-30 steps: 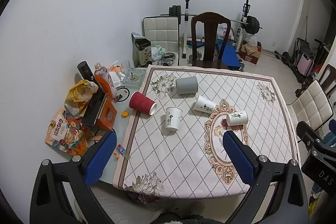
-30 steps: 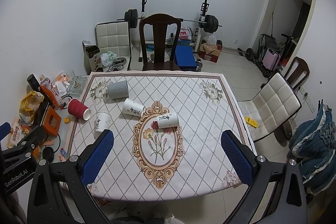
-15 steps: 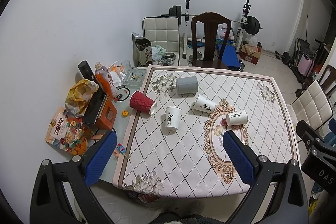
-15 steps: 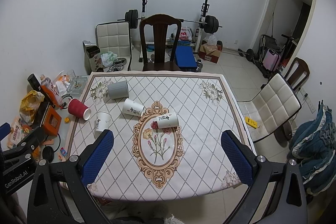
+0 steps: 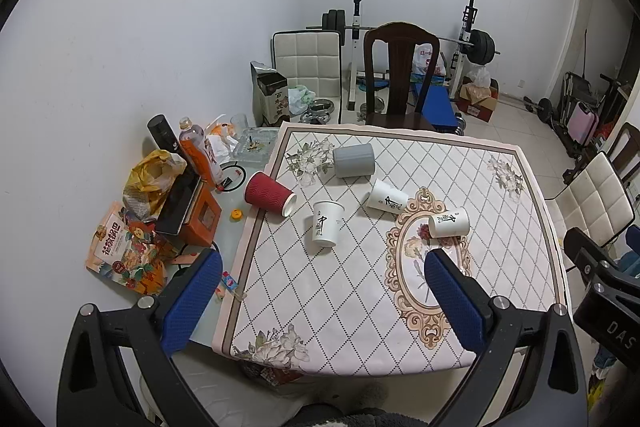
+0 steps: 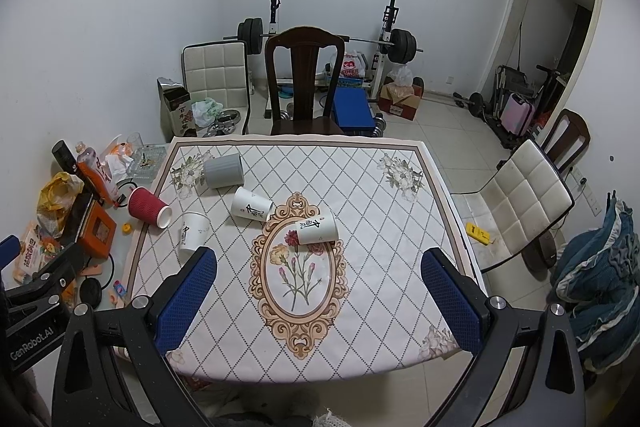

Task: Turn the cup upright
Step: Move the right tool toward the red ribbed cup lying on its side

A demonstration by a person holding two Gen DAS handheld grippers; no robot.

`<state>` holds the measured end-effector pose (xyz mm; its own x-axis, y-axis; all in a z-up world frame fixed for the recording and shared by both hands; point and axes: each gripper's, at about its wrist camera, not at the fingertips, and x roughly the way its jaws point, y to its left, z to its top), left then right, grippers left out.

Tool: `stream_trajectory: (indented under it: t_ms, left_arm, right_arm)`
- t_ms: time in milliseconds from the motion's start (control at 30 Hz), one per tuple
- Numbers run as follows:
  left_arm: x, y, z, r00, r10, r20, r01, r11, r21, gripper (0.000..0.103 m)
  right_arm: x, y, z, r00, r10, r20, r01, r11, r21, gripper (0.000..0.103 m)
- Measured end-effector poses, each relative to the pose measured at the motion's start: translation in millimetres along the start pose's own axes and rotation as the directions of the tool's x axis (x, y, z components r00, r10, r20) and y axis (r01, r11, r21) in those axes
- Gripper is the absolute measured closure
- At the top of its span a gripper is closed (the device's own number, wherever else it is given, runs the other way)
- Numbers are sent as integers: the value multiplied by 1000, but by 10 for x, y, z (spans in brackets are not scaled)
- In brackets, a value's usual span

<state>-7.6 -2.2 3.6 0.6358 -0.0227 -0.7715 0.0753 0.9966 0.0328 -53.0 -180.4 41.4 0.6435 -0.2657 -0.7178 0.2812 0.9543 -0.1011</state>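
Holding both the left gripper (image 5: 322, 269) and right gripper (image 6: 319, 265) spread and high lets you survey: the nearest white cup (image 6: 317, 229) lies sideways mid-table, rightmost of the cups, untouched.

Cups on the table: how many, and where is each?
5. Red cup on its side at the left edge; gray cup lying at the back; upright white cup; two white cups lying, one mid-table, one on the oval medallion.
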Motion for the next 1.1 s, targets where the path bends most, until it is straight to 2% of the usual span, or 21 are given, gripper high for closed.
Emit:
stream_trajectory:
  t_ms: [333, 433, 567, 700, 800, 967, 1100]
  left_arm:
    - [15, -91, -82, 1000, 27, -8, -27, 999, -26, 0]
    - [65, -125, -106, 998, 65, -9, -66, 997, -46, 0]
    - [314, -56, -129, 991, 122, -57, -126, 989, -77, 0]
    - [730, 100, -213, 973, 184, -140, -197, 976, -88, 0]
    - [1121, 239, -251, 952, 216, -218, -239, 967, -84, 0]
    - [1737, 473, -228, 924, 224, -311, -264, 960, -94, 0]
    - [2267, 658, -167, 902, 200, -383, -259, 960, -110, 0]
  right_arm:
    - [48, -73, 21, 999, 30, -13, -30, 999, -18, 0]
    - [171, -127, 21, 999, 46, -25, -46, 999, -20, 0]
    - [519, -105, -13, 994, 74, -85, -77, 997, -28, 0]
    - [1010, 39, -121, 980, 104, -169, -112, 993, -40, 0]
    - [1458, 242, -221, 967, 94, -238, -111, 992, -59, 0]
    - [2245, 631, -358, 929, 71, -363, -109, 991, -84, 0]
    - [2797, 888, -405, 900, 50, -434, -94, 992, -80, 0]
